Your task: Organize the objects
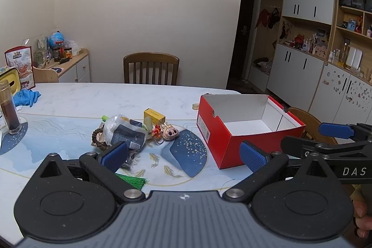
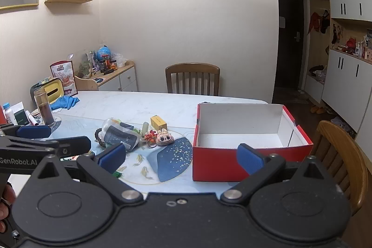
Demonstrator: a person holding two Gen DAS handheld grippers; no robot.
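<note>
Red cardboard box (image 2: 244, 155) with white inside sits open-topped and empty on the right of the white marble-look counter (image 2: 148, 106), likely the bin for the sort. Clutter is heaped just left of it, apart from the box: clear plastic pouch with dark label (image 2: 121, 135), small yellow carton (image 2: 158, 122), plush bunny-face keychain (image 2: 164, 137), brown beaded bracelet (image 1: 97, 137), green tassel (image 1: 133, 180). Nothing in the box, so the task looks unstarted. Left hand-held gripper (image 1: 183, 155) and right hand-held gripper (image 2: 181, 156) hover side by side above the near edge, level, facing forward, jaws spread wide, holding nothing.
</note>
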